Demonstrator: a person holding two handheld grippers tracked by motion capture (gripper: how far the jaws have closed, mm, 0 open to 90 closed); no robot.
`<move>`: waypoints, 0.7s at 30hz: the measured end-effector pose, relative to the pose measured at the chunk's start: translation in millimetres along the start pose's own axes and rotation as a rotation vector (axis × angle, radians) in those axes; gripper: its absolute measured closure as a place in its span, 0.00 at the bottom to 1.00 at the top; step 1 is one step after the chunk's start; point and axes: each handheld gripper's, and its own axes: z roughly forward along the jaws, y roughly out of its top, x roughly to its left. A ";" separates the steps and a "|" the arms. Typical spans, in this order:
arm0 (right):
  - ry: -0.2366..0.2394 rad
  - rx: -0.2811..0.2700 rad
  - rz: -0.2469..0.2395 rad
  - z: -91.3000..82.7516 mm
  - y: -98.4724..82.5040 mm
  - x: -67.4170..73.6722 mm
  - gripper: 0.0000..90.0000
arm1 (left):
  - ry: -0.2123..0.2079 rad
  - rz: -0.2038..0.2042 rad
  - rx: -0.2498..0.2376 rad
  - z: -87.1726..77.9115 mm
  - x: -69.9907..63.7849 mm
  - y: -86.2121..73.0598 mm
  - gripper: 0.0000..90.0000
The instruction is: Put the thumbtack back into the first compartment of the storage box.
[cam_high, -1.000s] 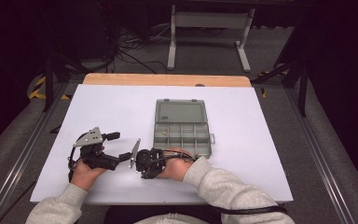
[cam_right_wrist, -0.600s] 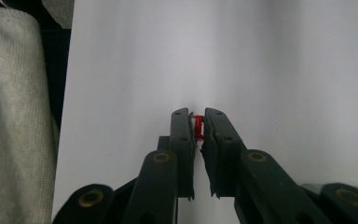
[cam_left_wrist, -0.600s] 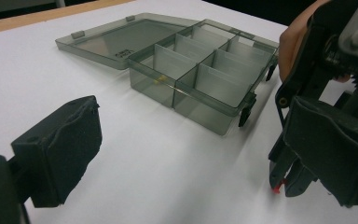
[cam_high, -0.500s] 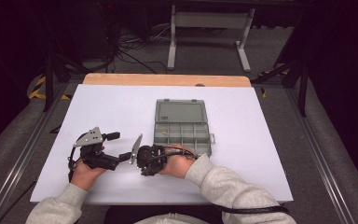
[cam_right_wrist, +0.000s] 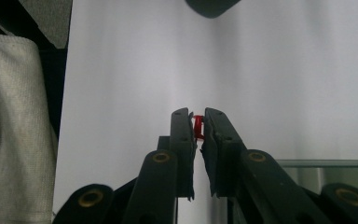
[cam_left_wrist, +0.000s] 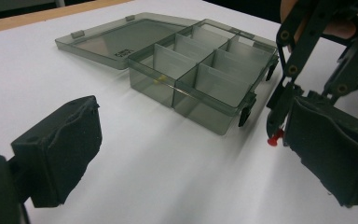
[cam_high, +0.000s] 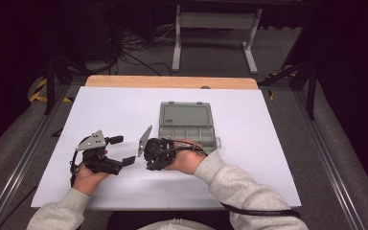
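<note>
While clamped at the tips | red pushpin (cam_right_wrist: pixel 198 128) sits in right tool (cam_right_wrist: pixel 199 122) | left tool (cam_left_wrist: pixel 191 154) released.

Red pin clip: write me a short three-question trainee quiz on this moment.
1. True or false: the right gripper is shut on the red pin.
2. How do the left gripper's jaws stand? A) wide apart, nothing between them B) shut on the pin
3. Is the lid of the compartment box open or closed?

Key: 1 true. 2 A. 3 open, lying flat behind the box on the white table.
</note>
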 end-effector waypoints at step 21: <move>-0.081 -0.033 0.075 -30.4 -4.8 -35.6 0.91 | -0.001 -0.001 0.000 0.1 0.1 -0.1 0.05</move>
